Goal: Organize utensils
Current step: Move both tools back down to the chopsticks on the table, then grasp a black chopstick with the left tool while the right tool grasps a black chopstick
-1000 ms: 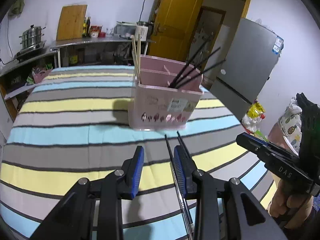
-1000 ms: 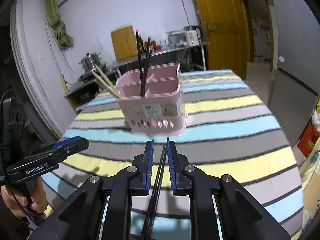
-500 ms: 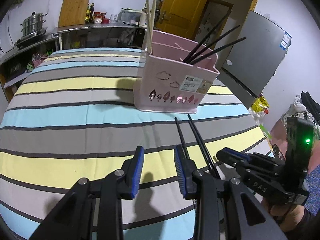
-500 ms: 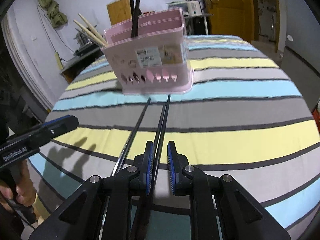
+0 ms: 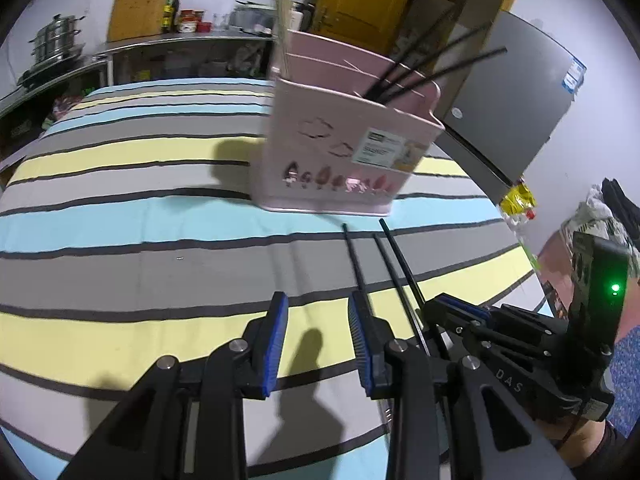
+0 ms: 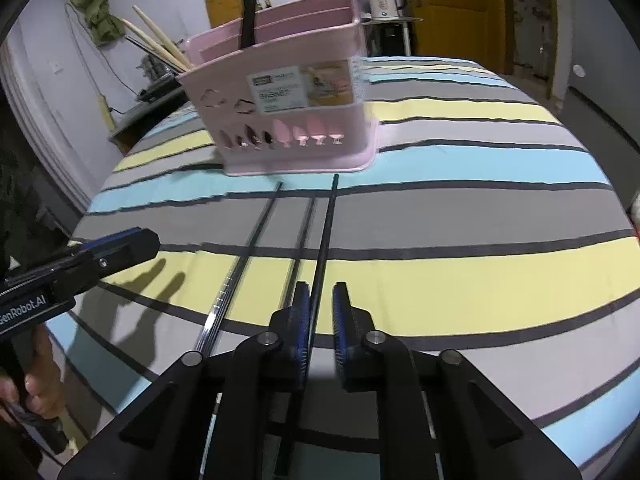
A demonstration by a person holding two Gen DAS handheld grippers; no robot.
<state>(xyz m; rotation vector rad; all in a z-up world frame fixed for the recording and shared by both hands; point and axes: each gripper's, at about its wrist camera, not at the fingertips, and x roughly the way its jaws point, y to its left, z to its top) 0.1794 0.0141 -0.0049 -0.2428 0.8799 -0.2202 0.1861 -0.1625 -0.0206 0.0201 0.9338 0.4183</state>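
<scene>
One chopstick point(image 6: 325, 236) between right jaws

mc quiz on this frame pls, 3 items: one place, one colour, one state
1. Where are the wooden chopsticks?
A. Flat on the cloth
B. In the basket
C. In the left gripper

2. What colour is the basket?
A. Pink
B. Green
C. White

3. How is the left gripper?
A. Shut on a black chopstick
B. Shut on the basket's rim
C. Open, with nothing between its jaws

Key:
1 B: the wooden chopsticks stick out of one end of the basket; only black ones lie on the cloth.
2 A: its walls are pink in both views.
3 C: the left gripper hangs over bare cloth, jaws apart, with the black chopsticks off to its side.
</scene>
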